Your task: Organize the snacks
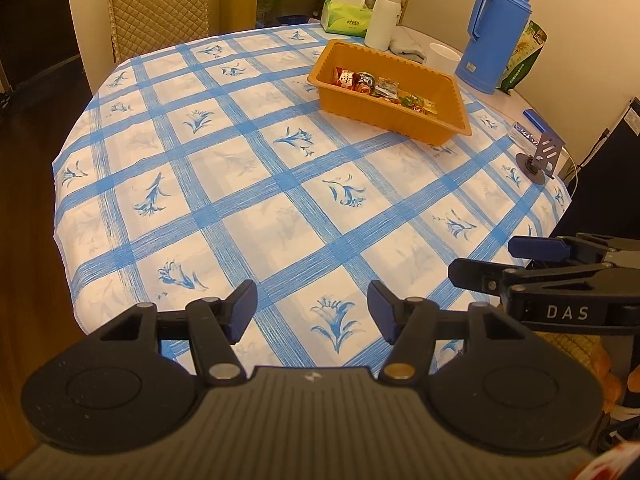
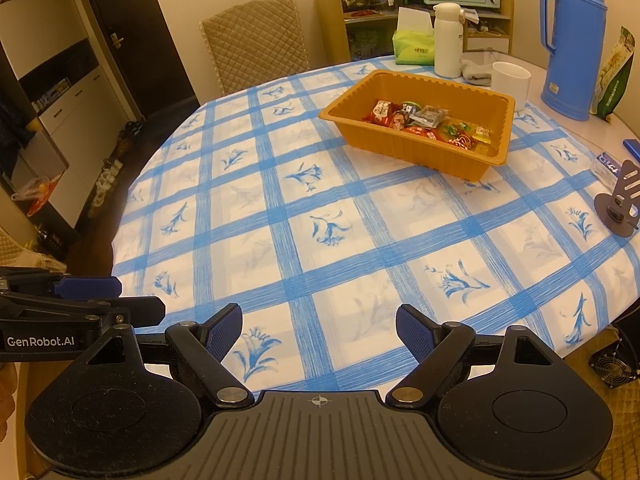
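Wrapped snacks (image 2: 432, 124) are seen gathered in an orange tray (image 2: 404, 148) at the far right of a round table (image 2: 280, 240) laid with a blue-checked cloth. No loose snack is visible on the cloth in either view, so the sorting is judged complete or nearly so; whether anything remains outside the frames cannot be told.

Behind the tray, a green tissue pack (image 2: 414, 48), a white flask (image 2: 448, 40), a white cup (image 2: 511, 78) and a blue thermos (image 2: 570, 44) are lined along the back edge, with a green packet (image 2: 614, 76) propped beside the thermos. A small metal stand (image 2: 620, 208) is set near the right rim.

Both tools are held low at the near edge, well apart from the tray and aimed across the table toward it. The left gripper (image 1: 312, 312) is shown with its blue-padded fingers spread and nothing between them. The right gripper (image 2: 319, 334) is likewise spread wide and empty, the two held side by side.
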